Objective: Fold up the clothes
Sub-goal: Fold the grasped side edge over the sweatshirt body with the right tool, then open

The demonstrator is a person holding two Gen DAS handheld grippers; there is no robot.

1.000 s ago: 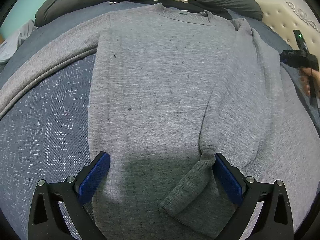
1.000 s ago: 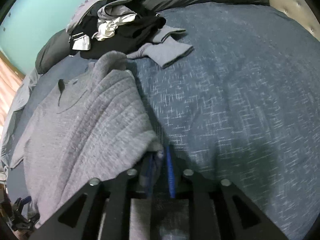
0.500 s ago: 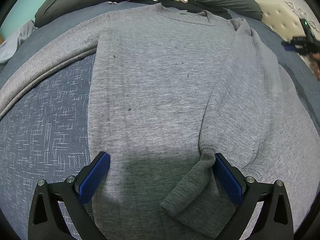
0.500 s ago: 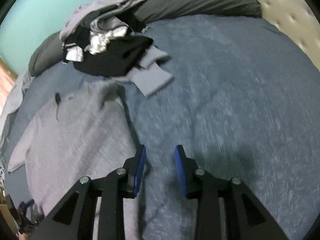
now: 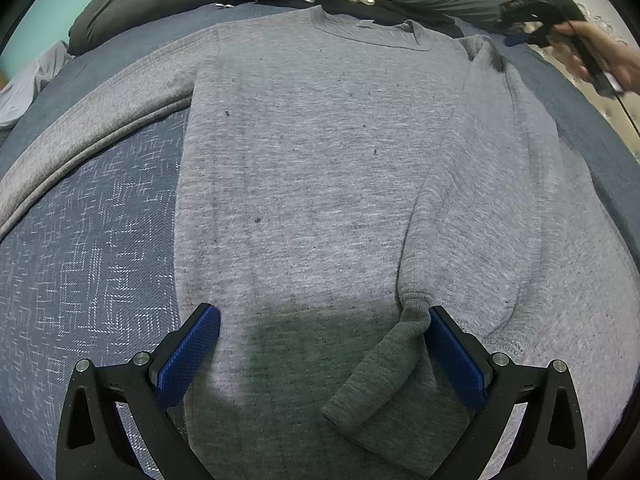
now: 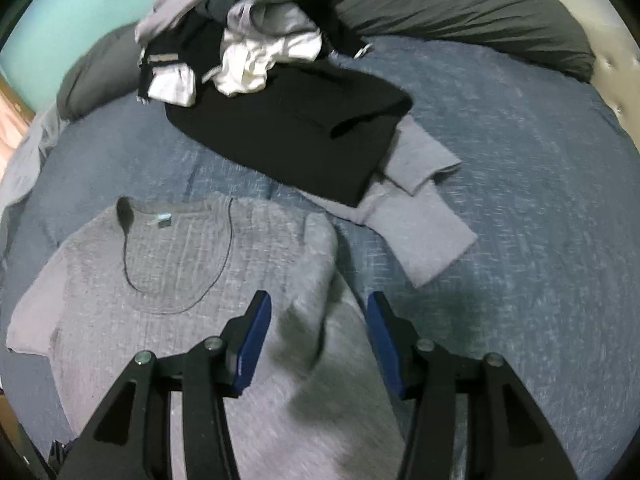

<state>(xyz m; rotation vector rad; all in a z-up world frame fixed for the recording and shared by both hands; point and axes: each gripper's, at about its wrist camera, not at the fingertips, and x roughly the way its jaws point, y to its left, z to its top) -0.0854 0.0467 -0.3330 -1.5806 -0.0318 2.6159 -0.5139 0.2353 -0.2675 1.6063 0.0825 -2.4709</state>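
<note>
A grey long-sleeved sweater [image 5: 320,168] lies flat on the blue bedspread [image 5: 88,240], collar at the far end. Its right sleeve [image 5: 452,216] is folded in over the body, the cuff lying by the right blue pad. My left gripper [image 5: 324,344] hovers wide open over the hem, holding nothing. My right gripper [image 6: 318,340] is above the sweater's shoulder [image 6: 312,248], jaws opening, with cloth beneath but nothing pressed between the pads. In the left wrist view the right gripper [image 5: 536,12] shows at the top right in a person's hand.
A heap of black, white and grey clothes [image 6: 264,64] lies beyond the collar, with a pale grey garment [image 6: 424,204] spreading out from it. Dark grey pillows [image 6: 460,12] line the far edge. A cream padded headboard [image 5: 600,92] is at the right.
My right gripper let go of the sweater's folded side, opened, and moved up and away toward the collar end. The left gripper stayed where it was.
</note>
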